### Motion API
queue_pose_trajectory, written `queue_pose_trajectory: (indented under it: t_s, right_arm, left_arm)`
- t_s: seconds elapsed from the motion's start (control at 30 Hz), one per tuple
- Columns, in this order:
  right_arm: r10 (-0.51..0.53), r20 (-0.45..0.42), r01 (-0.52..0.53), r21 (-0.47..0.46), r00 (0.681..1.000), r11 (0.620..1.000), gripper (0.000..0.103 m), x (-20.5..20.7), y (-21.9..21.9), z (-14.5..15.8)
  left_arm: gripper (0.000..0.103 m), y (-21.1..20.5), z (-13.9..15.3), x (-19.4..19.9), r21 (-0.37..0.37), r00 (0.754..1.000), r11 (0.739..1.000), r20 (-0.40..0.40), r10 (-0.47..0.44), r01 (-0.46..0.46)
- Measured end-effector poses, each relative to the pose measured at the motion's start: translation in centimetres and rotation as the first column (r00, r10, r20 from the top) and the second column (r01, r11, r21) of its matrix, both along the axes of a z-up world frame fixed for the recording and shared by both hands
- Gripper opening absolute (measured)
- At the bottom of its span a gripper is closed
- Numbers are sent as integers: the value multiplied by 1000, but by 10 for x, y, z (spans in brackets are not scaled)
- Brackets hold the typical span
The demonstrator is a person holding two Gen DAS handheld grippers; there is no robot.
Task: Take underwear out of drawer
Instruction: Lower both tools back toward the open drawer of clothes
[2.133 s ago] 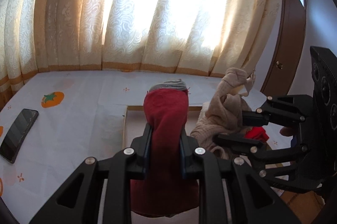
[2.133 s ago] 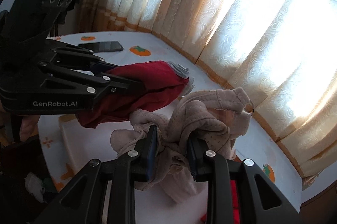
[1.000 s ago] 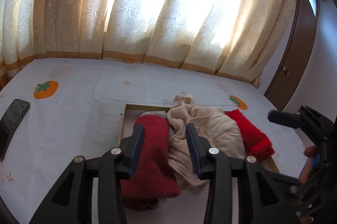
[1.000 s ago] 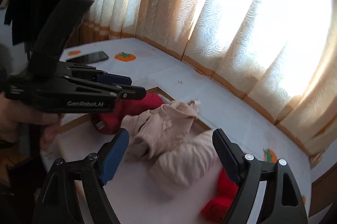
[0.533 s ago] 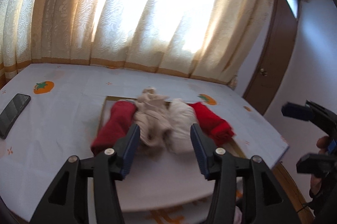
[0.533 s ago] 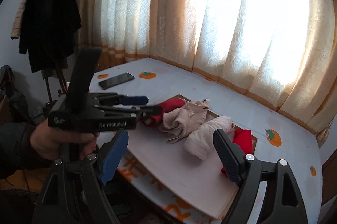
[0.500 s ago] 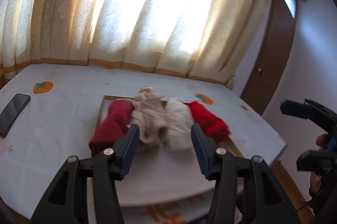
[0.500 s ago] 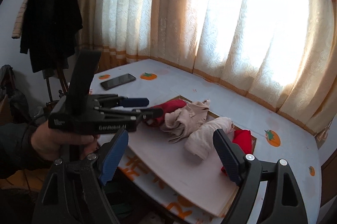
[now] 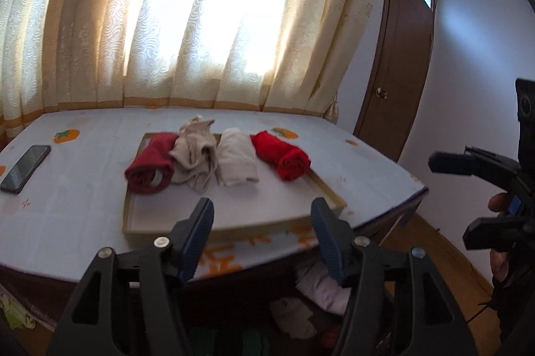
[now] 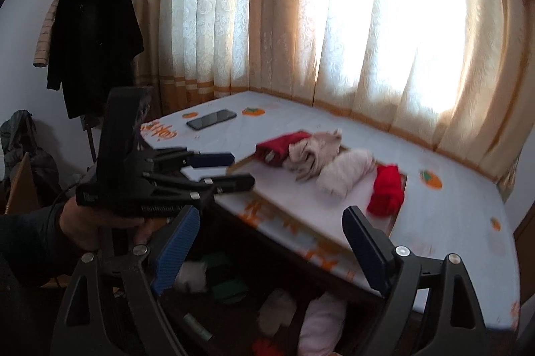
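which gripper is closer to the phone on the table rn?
Left. The left gripper hovers off the table edge on the phone side; the right gripper is beyond the opposite corner. Both jaws open, empty.

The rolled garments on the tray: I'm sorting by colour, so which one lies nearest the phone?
The dark red roll, at the row's left end. The phone lies left of the tray; the bright red roll sits farthest away.
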State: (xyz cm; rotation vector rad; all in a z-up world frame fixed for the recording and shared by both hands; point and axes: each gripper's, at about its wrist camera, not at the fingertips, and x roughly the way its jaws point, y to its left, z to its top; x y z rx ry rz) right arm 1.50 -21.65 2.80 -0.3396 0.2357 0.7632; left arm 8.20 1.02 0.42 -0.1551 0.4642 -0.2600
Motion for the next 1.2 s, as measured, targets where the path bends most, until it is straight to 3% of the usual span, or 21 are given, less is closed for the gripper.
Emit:
queue_pose_trajectory:
  t_s: [0.3,0.63,0.8,1.2]
  right_arm:
    - [-54,-118,55,11,992,998,89,12,-17,-67]
    - [-197,-217,191,-49,956,980,89,58,-31,-129]
    - [-247,-258,235,-77,934,969,89,80,-38,-148]
    - [-329,-264,278,-215,907,936,89,115,-29,-182]
  left_arm:
    - [64,-1,-46,-27,77,995,996,-79,55,-49]
    - [64,11,-91,-29,65,976,995,-198,89,-78]
    - [64,20,-104,-27,72,961,993,-254,110,-95]
    - [64,19,-134,-16,127,928,990,-357,110,-69]
